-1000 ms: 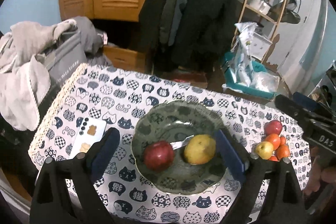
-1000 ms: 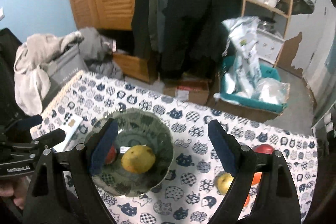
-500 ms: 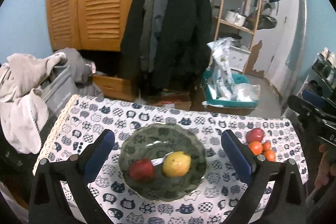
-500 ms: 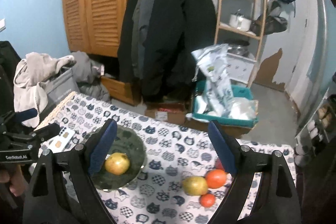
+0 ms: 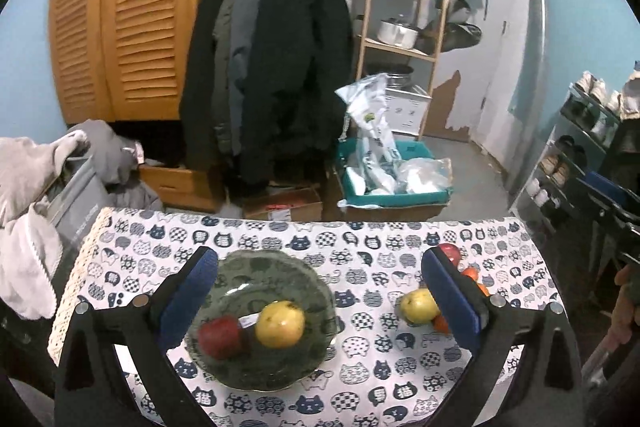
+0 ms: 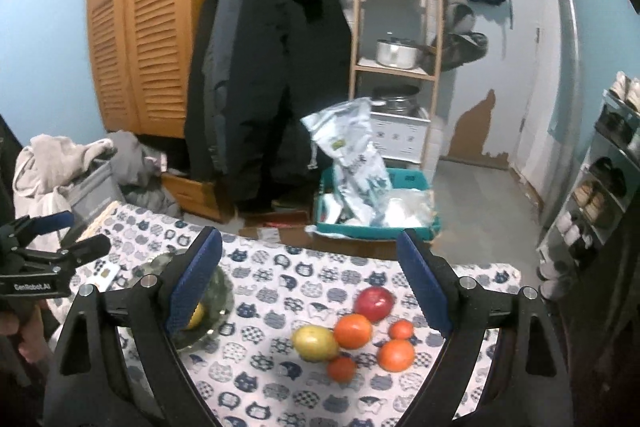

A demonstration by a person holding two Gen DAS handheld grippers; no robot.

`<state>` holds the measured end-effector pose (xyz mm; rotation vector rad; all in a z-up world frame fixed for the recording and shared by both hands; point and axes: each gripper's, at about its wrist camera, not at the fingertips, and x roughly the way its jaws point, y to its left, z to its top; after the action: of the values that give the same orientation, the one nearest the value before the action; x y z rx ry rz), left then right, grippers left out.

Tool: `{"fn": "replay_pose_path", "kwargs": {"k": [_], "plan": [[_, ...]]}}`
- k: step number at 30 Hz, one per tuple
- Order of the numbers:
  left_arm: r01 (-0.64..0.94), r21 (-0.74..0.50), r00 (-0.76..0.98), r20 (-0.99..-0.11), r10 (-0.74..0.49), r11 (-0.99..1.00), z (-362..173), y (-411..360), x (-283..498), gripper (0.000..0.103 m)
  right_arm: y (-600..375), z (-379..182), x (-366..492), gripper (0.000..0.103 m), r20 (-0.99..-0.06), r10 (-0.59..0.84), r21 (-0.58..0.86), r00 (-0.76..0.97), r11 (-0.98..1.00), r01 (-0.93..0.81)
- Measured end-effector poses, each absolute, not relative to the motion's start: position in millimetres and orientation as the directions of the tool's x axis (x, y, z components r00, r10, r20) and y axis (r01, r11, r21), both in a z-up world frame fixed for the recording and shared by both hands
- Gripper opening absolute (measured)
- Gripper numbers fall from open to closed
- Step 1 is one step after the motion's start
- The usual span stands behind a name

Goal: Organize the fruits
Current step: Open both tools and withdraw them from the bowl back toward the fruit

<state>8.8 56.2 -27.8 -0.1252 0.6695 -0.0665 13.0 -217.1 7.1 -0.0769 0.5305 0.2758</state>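
Observation:
A dark green plate (image 5: 240, 271) on the cat-print tablecloth holds a red apple (image 5: 219, 335) and a yellow pear (image 5: 280, 323). My left gripper (image 5: 320, 301) is open and empty, held above and in front of the plate. A loose group of fruit lies at the table's right: a red apple (image 6: 374, 303), a yellow pear (image 6: 314, 342) and several oranges, the largest (image 6: 353, 331) beside the pear. My right gripper (image 6: 310, 285) is open and empty above this group. The plate's edge (image 6: 224, 291) shows behind its left finger.
A phone (image 6: 105, 273) lies on the table left of the plate. The left gripper (image 6: 48, 267) shows at the left of the right wrist view. Beyond the table are hanging coats (image 5: 276, 59), a teal bin (image 5: 392, 187), a shelf rack and a laundry pile (image 5: 36, 187).
Both grippers have pulled back and up from the table; the plate and fruit look smaller and lower. The right gripper's view has swung right, from the plate to the loose fruit. Both stay open.

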Motion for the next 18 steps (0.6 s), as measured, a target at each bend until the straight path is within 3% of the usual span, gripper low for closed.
{"fn": "replay_pose_path", "kwargs": {"k": [18], "plan": [[0.137, -0.102, 0.718, -0.675, -0.170, 0.985, -45.7, -25.2, 37.2, 0.102, -294.3, -31.0, 22.6, 0.088, -0.579, 0.118, 0.024, 0.807, 0.991, -0.128]]}}
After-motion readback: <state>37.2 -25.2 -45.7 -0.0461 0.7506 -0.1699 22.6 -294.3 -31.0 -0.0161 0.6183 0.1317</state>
